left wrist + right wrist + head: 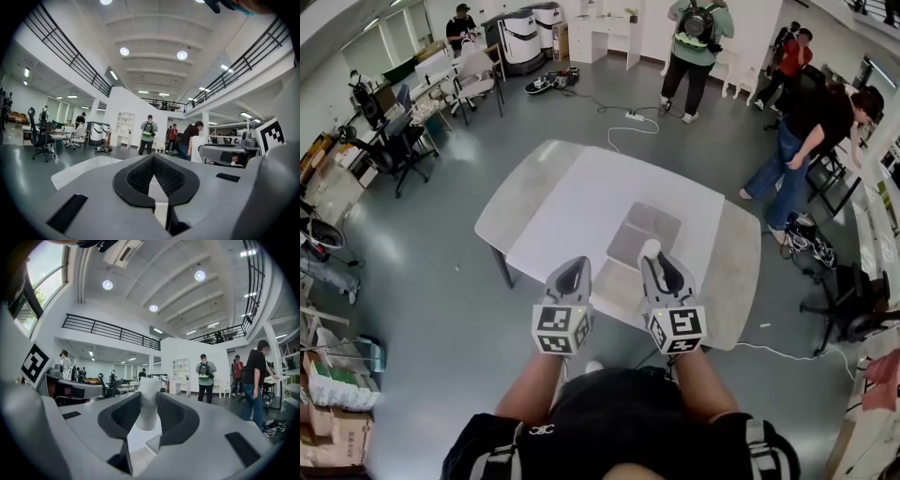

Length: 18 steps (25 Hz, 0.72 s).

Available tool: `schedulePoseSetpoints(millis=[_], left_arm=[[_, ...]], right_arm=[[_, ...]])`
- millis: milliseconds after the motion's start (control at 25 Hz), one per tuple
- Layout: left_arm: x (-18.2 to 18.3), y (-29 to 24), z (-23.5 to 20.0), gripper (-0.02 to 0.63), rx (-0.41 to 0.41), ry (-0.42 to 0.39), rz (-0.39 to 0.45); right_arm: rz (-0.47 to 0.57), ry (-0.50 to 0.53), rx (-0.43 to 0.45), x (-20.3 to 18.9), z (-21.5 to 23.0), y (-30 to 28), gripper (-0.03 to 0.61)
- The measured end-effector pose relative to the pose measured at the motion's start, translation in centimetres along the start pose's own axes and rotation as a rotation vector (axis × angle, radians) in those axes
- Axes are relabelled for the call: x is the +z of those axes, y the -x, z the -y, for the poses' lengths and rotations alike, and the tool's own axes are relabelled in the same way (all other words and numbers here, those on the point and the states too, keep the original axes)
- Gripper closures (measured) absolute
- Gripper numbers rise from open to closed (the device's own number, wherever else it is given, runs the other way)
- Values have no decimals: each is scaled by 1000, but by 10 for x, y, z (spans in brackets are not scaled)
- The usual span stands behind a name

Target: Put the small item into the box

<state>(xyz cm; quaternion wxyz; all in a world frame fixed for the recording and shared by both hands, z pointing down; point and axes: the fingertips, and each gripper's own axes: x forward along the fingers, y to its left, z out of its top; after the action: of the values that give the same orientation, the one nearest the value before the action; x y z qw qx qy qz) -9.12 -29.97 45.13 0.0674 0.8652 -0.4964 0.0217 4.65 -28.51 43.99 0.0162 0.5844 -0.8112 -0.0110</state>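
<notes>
A low grey box (649, 225) lies open on the white table (581, 202), just beyond both grippers. My right gripper (652, 255) is shut on a small white item (649, 248), holding it upright over the box's near part. In the right gripper view the white item (148, 404) stands pinched between the dark pads of the right gripper (149, 397). My left gripper (574, 264) hovers beside it at the table's near edge. In its own view the left gripper (153, 158) has its tips together with nothing between them.
The table has grey end sections (520, 192). Several people stand beyond it, one (811, 141) close to the far right corner. Office chairs (398, 155) and desks fill the left, a cable (628, 122) runs on the floor, and a chair (848, 300) stands at right.
</notes>
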Motion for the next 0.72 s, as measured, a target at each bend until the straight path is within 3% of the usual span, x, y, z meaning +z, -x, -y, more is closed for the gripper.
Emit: schedulePoseSetpoints(millis=[520,720], left_arm=[[1,-34,-3,601,25,11,-11],[-5,-36,-6,601,50,13,-24]], right_arm=[[-49,-1,32,-13,28,-30,471],[-80,62,48,-27,25,-38,471]])
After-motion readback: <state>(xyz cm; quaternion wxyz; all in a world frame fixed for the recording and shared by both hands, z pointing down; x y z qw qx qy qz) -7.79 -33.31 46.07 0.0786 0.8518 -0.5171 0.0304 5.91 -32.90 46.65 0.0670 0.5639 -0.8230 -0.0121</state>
